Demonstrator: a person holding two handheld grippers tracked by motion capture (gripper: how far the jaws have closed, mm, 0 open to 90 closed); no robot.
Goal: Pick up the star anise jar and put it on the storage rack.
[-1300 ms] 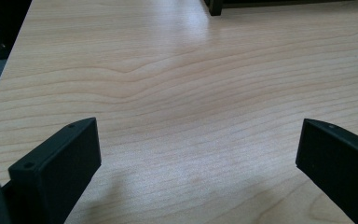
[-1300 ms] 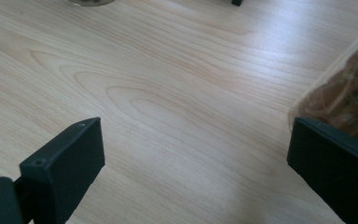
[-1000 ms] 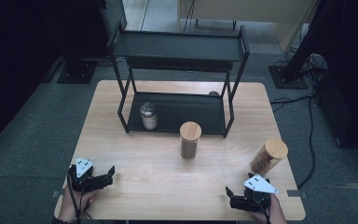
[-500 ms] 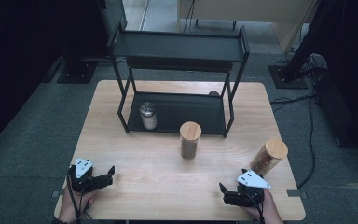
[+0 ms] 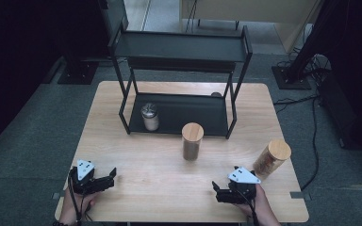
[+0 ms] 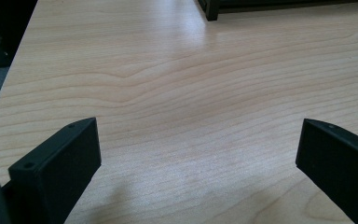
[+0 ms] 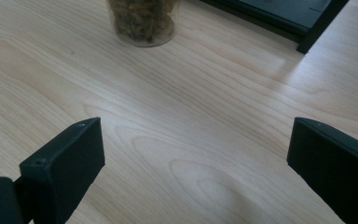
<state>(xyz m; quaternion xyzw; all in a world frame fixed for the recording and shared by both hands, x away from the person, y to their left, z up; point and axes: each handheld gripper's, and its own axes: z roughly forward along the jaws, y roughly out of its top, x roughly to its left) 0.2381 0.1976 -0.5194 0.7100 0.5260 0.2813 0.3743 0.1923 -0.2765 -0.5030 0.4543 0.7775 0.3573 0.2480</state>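
Right hand-held gripper (image 5: 220, 192) low over the counter (image 5: 146, 160), jaws spread wide and empty, aimed at the middle jar (image 5: 192, 141) standing just in front of the rack (image 5: 179, 110), likely to grab it. Left hand-held gripper (image 5: 107, 178) spread and empty too, waiting near the front edge.

No text, label, brand, number or sign can be read anywhere — not on the jars, the black shelf rack, the wooden table or the grippers' grey plates
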